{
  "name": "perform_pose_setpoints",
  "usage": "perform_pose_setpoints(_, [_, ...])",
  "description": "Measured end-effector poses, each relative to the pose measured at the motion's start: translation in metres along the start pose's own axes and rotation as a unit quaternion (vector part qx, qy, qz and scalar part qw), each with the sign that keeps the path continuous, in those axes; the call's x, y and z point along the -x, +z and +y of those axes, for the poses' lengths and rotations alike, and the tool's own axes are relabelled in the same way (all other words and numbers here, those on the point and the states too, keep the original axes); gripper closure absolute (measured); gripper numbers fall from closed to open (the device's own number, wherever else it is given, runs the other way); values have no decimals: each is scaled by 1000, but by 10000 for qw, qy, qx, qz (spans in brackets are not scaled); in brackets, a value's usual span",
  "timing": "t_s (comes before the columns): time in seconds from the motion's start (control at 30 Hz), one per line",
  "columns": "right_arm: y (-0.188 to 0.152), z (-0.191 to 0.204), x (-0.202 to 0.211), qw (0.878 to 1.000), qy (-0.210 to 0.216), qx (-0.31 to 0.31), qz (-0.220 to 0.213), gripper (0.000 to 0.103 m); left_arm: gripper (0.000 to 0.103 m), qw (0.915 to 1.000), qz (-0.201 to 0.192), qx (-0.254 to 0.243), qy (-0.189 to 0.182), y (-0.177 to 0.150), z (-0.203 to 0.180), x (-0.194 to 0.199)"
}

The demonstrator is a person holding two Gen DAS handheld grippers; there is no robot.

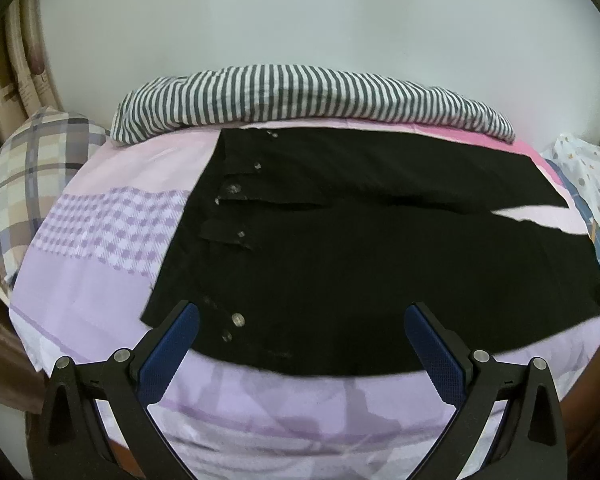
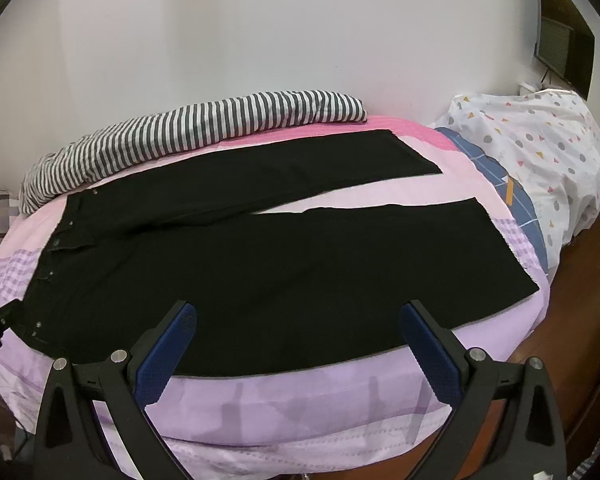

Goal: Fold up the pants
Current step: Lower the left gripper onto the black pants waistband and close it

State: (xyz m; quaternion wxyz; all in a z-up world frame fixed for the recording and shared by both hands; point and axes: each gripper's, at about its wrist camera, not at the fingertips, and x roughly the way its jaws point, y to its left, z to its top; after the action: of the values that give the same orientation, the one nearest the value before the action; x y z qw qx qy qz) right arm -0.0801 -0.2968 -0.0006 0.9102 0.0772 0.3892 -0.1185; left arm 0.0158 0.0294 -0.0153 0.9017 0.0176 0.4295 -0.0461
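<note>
- Two tongs, both spread wide and empty: my left tongs (image 1: 302,334) hover over the waist end of the black pants (image 1: 340,260), my right tongs (image 2: 298,332) over the near leg.
- Pants lie flat on the lilac bed (image 2: 300,404), legs split apart.
- Risk, I judge: pinching sheet along with cloth, dragging both.
- Left view shows waistband buttons (image 1: 237,319); right view shows both leg hems and the dotted bedding (image 2: 540,152).
</note>
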Motion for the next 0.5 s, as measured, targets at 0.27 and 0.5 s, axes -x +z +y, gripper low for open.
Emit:
perform_pose_setpoints(0.27, [26, 7, -15, 9990, 367, 158, 216, 1, 21, 9996, -158, 239, 50, 53, 46, -23])
perform_pose_setpoints(0.5, [58, 19, -39, 9973, 661, 213, 228, 1, 34, 9973, 23, 479, -552, 106, 87, -65])
